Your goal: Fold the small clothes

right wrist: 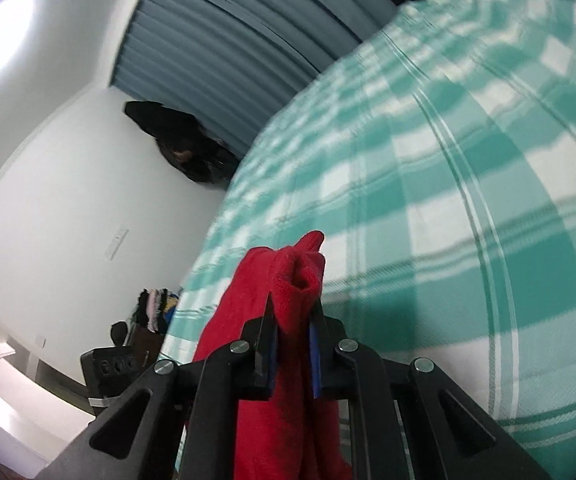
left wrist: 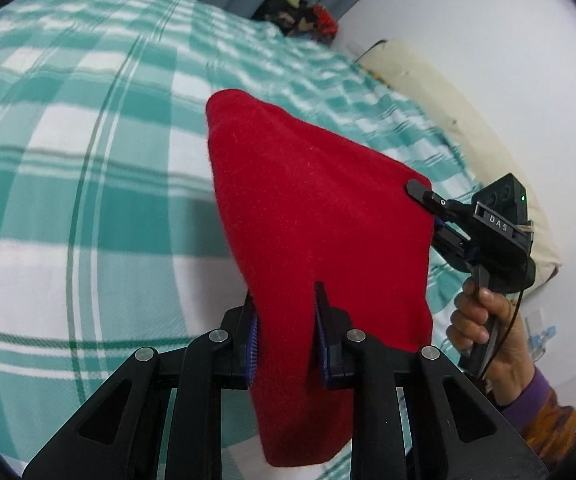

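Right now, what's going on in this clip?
A person is holding a red knitted garment up above a bed covered in a teal and white checked sheet, with a handheld gripper in each hand. The left gripper is shut on one edge of it, and the right gripper pinches a bunched corner. The cloth hangs lifted between them, not yet laid flat or folded.

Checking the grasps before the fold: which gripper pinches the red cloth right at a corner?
The right gripper: it grips the red cloth at its corner tip, while the left gripper clamps along the edge.
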Action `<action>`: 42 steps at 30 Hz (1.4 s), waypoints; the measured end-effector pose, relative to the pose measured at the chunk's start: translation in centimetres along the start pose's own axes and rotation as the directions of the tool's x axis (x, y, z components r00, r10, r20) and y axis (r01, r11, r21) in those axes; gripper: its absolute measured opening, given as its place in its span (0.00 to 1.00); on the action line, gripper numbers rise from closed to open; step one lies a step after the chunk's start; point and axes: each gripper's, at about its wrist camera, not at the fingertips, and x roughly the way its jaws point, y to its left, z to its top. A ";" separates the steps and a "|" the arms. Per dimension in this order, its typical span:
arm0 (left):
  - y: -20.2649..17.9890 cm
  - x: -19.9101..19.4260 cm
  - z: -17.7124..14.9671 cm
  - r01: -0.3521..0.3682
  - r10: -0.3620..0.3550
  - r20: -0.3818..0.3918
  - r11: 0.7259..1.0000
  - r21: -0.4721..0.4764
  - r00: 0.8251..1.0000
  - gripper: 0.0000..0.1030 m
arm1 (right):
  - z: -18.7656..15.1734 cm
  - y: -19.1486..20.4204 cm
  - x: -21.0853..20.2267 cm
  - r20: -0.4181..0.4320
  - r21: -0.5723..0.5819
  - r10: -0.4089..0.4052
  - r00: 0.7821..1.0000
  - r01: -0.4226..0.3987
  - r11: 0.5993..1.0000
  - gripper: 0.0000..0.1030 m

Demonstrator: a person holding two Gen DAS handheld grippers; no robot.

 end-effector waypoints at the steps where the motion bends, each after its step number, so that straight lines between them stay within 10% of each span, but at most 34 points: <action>1: -0.3 -0.1 0.4 0.003 -0.003 0.003 1.000 0.003 1.000 0.21 | 0.7 0.6 -0.3 0.008 -0.006 0.001 1.000 -0.001 1.000 0.12; 5: -0.4 1.7 1.6 -0.051 0.051 -0.012 0.999 0.013 0.999 0.33 | 2.4 0.4 0.1 0.007 -0.009 -0.031 0.999 0.031 0.999 0.13; 7: 0.4 3.7 1.1 -0.176 0.177 -0.038 0.984 0.036 0.983 0.62 | 2.4 -2.0 1.2 -0.052 0.011 -0.136 0.989 0.137 0.991 0.30; 11: 3.9 5.4 -2.7 -0.426 0.433 -0.092 0.901 0.086 0.897 0.67 | 0.6 -6.9 -0.4 -0.066 0.038 -0.435 0.898 0.438 0.898 0.41; 14: 3.5 2.6 -5.3 -0.485 0.491 -0.023 0.866 0.120 0.871 0.68 | -1.8 -6.8 -3.9 -0.026 0.016 -0.478 0.878 0.478 0.878 0.45; 18: -1.1 -2.3 -8.4 -0.607 0.585 0.163 0.760 0.233 0.794 0.92 | -6.2 -3.1 -7.5 0.010 -0.069 -0.547 0.837 0.546 0.835 0.80; 21: -4.6 -5.5 -9.8 -0.672 0.615 0.277 0.703 0.232 0.739 0.99 | -9.7 0.4 -9.1 0.005 -0.101 -0.578 0.816 0.576 0.811 0.89; 27: -8.3 -9.0 -12.5 -0.737 0.694 0.250 0.640 0.214 0.675 0.99 | -17.2 8.5 -12.3 0.071 -0.175 -0.598 0.799 0.600 0.781 0.94; 32: -10.9 -13.0 -15.9 -0.821 0.768 0.291 0.533 0.206 0.571 0.99 | -22.5 14.0 -14.0 0.097 -0.285 -0.638 0.764 0.635 0.718 0.94; 37: -12.0 -16.8 -17.8 -0.758 0.732 0.201 0.638 0.134 0.651 0.99 | -25.8 18.4 -15.8 0.114 -0.372 -0.663 0.740 0.651 0.662 0.94; 42: -13.3 -18.2 -19.2 -0.766 0.737 0.214 0.628 0.133 0.641 0.99 | -27.3 21.4 -16.4 0.115 -0.435 -0.687 0.717 0.658 0.614 0.94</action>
